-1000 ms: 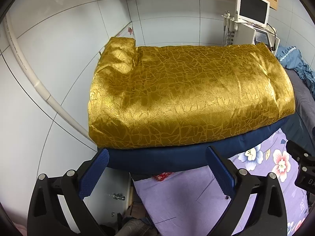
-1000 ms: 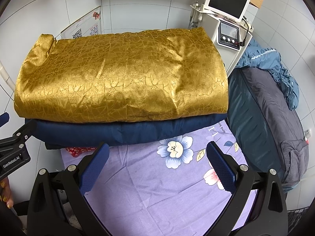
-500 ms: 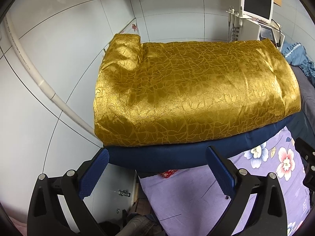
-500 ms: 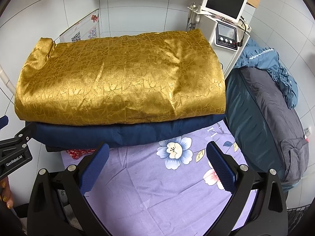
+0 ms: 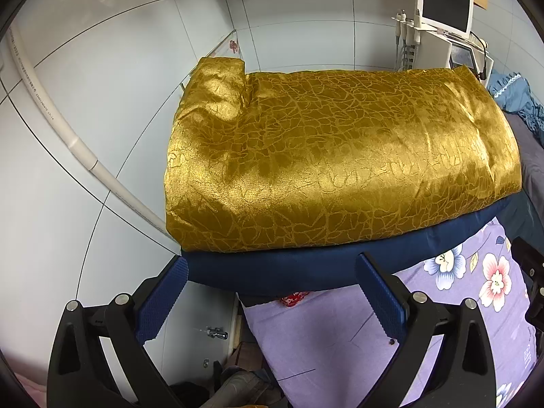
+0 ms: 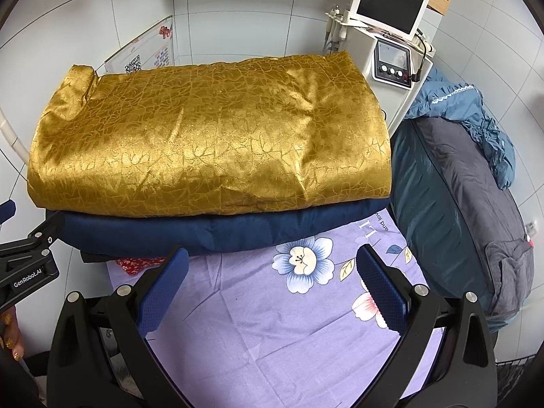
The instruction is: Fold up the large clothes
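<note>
Gold quilt (image 6: pixel 210 136): folded flat, lying on top of a folded navy quilt (image 6: pixel 221 231), at the far end of the bed.
Bed sheet (image 6: pixel 272 323): lilac with a flower print, bare in front of the stack.
Left hand-held gripper (image 5: pixel 272 289): spread wide, holding nothing, near the navy edge.
Right hand-held gripper (image 6: pixel 270 278): spread wide, holding nothing, over the sheet.
Room: white tiled wall (image 5: pixel 102 68); white pipe (image 5: pixel 68 136) running along it; machine with a screen (image 6: pixel 391 3) behind the stack; grey and teal bedding (image 6: pixel 459 187) just right of it.
</note>
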Demonstrator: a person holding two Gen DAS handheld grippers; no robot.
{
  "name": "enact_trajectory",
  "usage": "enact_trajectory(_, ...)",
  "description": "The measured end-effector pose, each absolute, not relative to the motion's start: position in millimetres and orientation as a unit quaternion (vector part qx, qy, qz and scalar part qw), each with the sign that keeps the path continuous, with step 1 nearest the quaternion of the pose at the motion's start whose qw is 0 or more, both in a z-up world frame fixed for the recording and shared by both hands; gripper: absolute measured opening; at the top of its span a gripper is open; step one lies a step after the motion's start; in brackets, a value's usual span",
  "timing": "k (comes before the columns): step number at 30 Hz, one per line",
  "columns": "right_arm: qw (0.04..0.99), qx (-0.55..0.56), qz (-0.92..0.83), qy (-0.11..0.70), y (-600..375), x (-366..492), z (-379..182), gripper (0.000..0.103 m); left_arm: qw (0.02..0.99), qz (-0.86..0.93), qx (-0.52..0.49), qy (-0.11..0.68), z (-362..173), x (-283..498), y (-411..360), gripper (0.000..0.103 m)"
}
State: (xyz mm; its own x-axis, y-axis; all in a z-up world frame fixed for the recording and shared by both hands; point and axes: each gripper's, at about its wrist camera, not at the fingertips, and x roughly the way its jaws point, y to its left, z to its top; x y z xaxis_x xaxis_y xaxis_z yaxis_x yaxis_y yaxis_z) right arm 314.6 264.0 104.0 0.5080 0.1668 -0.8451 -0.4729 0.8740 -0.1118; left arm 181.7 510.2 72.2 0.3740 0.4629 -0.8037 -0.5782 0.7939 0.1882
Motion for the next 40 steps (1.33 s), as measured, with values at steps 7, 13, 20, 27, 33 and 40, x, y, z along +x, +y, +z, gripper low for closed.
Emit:
enact_trajectory(7, 0.852, -0.166, 0.189, 0.460, 266, 313, 104, 0.097, 0.826, 0.314, -0.060, 0.463, 73, 182, 508, 0.097)
enact_trajectory(13, 0.852, -0.166, 0.189, 0.460, 267, 313, 104, 0.097, 0.826, 0.315, -0.059, 0.463, 73, 181, 507, 0.097)
enact_trajectory(20, 0.852, -0.165, 0.189, 0.460, 266, 313, 104, 0.097, 0.833, 0.297, -0.077, 0.461, 71, 181, 509, 0.097)
enact_trajectory(27, 0.853, -0.163, 0.188, 0.459, 265, 312, 103, 0.097, 0.857, 0.294, -0.068, 0.418, 78, 175, 504, 0.095)
enact_trajectory(33, 0.856, -0.156, 0.182, 0.458, 261, 312, 104, 0.097, 0.846, 0.314, -0.074, 0.425, 81, 178, 508, 0.097)
enact_trajectory(40, 0.856, -0.156, 0.184, 0.457, 260, 310, 105, 0.097, 0.842, 0.303, -0.096, 0.437, 77, 176, 512, 0.097)
